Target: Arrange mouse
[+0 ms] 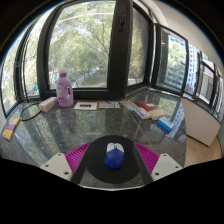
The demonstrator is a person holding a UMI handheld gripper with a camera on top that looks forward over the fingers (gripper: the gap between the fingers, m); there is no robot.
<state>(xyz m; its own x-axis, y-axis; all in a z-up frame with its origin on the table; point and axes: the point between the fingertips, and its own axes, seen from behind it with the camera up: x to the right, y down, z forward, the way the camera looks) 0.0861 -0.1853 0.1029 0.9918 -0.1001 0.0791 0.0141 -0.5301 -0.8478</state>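
Note:
A small blue and white mouse point(115, 156) lies on a round black mouse pad point(97, 166) on the glass table top point(100, 125). My gripper point(113, 158) is open. Its magenta pads point(78, 156) stand wide apart at either side of the mouse pad. The mouse sits between the fingers with a clear gap on both sides, resting on the pad.
A purple bottle point(64, 89) stands at the far left of the table. A flat box point(46, 103), a reddish book point(146, 105), small cards point(86, 105) and a blue and white item point(166, 123) lie about. A white cabinet point(200, 122) stands at right. Large windows point(90, 40) are behind.

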